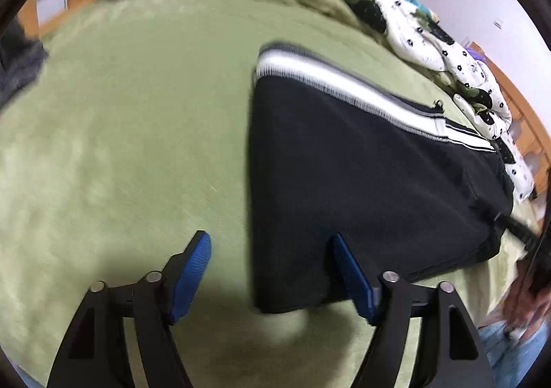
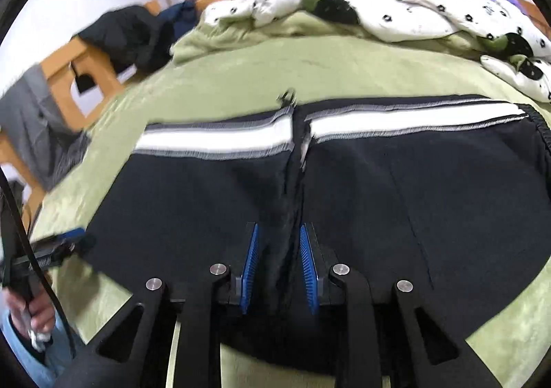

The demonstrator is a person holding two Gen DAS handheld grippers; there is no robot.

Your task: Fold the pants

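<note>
- The black pants (image 2: 213, 202) lie flat on a soft, fuzzy green blanket (image 1: 120, 119), folded into a broad slab; the cloth looks like thick matte fleece, with a white and grey ribbed stripe running along the edge farthest from both tongs.
- The right gripper (image 2: 278, 250) sits low over the near edge of the pants. Its ridged blue pads (image 2: 250, 260) are drawn close together, with a raised ridge of black cloth standing in the narrow gap between them; whether the pads press that fold I cannot tell.
- The left gripper (image 1: 268, 267) has its jaws spread wide and holds nothing. One blue pad hangs over bare blanket, the other over the near corner of the pants (image 1: 344, 181), whose straight edge runs forward between the fingers.
- In the right wrist view the left gripper (image 2: 62, 247) shows blurred at the pants' left edge, gripped in the person's hand (image 2: 32, 314).
- Beyond the pants, well past both tongs, a rumpled white quilt (image 2: 396, 9) with small black flowers is bunched against the wooden bed frame (image 2: 79, 78).
</note>
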